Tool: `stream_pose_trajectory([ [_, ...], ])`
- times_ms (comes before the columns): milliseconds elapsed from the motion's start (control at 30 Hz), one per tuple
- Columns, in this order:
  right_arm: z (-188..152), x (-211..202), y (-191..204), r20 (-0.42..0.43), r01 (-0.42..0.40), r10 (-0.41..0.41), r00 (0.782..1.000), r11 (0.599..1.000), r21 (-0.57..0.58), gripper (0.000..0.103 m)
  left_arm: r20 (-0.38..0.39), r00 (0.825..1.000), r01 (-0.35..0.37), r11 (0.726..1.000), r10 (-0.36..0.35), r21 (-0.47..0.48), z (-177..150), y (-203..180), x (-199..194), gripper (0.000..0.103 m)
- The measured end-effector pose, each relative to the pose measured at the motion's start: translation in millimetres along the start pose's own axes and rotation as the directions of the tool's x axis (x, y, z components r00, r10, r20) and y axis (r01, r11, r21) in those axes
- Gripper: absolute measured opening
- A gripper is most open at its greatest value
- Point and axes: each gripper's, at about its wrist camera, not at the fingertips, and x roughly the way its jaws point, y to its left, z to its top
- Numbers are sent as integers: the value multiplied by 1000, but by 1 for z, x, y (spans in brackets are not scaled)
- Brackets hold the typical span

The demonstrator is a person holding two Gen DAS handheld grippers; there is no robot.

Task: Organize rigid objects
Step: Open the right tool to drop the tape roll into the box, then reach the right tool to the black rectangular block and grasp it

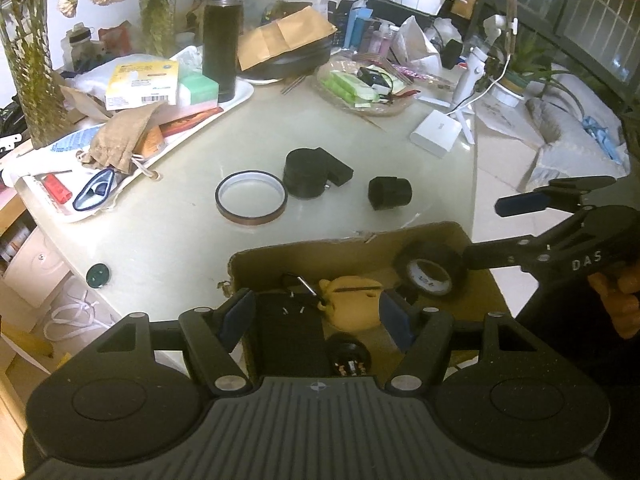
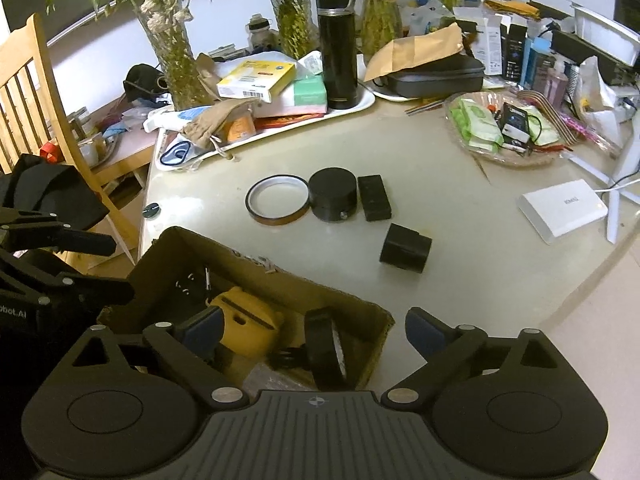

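Right now the right gripper (image 2: pixel 314 334) hung spread wide over the cardboard box (image 2: pixel 360 312), black tape roll (image 2: pixel 326 350) loose between its jaws, while the black cylinder (image 2: pixel 405 249) lay ahead toward the table's right edge, axis sideways, nearer right.

Brown cardboard box (image 1: pixel 432 236) holds a black tape roll (image 1: pixel 432 274) and a yellow case (image 1: pixel 356 304).

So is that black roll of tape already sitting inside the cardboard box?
Yes, the black roll of tape stands on edge inside the cardboard box, beside a yellow object.
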Motion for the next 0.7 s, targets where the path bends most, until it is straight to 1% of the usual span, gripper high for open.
stream_pose_trajectory([
  [267, 0, 0, -1, -6, 8, -8, 1000, 1000, 3, 100, 18, 1000, -16, 1000, 16, 9, 7, 4, -1, 68],
  [700, 6, -1, -9, -2, 35, -35, 999, 999, 15, 100, 35, 999, -37, 999, 36, 1, 15, 12, 2, 68],
])
